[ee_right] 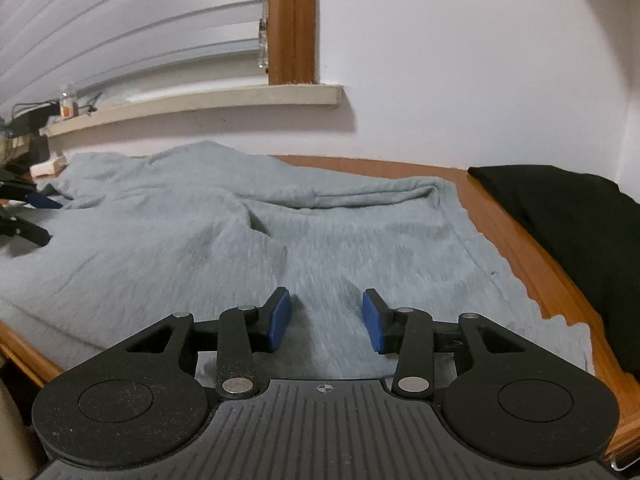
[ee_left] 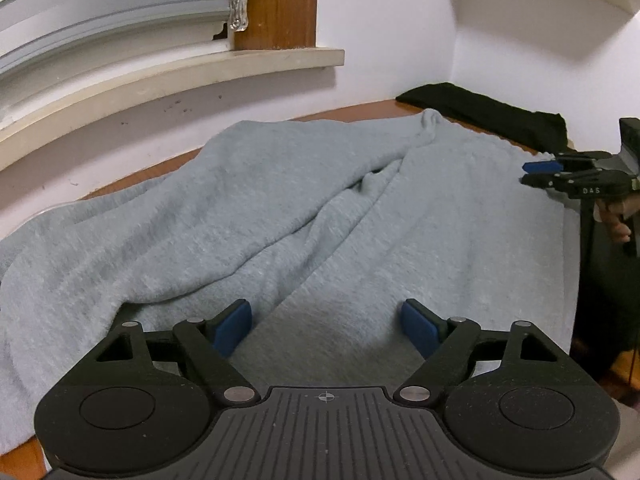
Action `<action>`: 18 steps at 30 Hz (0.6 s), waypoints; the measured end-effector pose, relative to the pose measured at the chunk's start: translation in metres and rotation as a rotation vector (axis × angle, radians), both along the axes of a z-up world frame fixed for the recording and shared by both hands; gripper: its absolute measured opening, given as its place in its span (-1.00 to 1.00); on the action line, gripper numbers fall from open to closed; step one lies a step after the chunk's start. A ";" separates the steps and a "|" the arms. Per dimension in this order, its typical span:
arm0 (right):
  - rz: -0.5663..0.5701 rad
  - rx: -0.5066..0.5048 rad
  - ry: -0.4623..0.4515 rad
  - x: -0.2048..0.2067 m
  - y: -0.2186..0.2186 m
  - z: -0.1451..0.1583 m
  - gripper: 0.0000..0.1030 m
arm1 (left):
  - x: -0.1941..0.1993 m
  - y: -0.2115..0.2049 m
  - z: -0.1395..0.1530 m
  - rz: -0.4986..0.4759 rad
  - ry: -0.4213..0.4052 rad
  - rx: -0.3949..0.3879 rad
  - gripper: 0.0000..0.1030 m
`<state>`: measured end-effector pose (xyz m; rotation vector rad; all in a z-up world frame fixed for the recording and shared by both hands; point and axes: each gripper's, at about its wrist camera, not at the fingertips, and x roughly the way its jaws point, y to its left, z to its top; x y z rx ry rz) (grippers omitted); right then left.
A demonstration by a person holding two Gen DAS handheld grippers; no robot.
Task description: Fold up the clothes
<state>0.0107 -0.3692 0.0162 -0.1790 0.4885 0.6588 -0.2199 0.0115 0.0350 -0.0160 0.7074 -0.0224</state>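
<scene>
Both the left gripper (ee_left: 327, 325) and right gripper (ee_right: 326, 318) hover, fingers apart, over the motion-blurred grey garment (ee_left: 280, 208).

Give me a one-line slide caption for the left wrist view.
Open left gripper above a rumpled light blue garment on a wooden table, black cloth beyond.

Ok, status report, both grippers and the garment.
Left gripper open, right gripper open, both empty. Grey garment rumpled, unfolded on table. Black cloth beside it, clear.
</scene>
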 end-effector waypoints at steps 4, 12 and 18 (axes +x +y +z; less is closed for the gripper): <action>0.011 -0.023 0.005 0.001 0.006 0.006 -0.12 | 0.001 0.005 0.002 0.008 -0.015 -0.029 0.69; 0.261 -0.035 -0.086 -0.014 0.123 0.040 -0.32 | -0.022 0.042 0.025 0.033 -0.135 -0.115 1.00; 0.487 -0.125 -0.115 -0.027 0.251 0.046 -0.32 | -0.056 0.092 0.040 0.191 -0.211 -0.115 1.00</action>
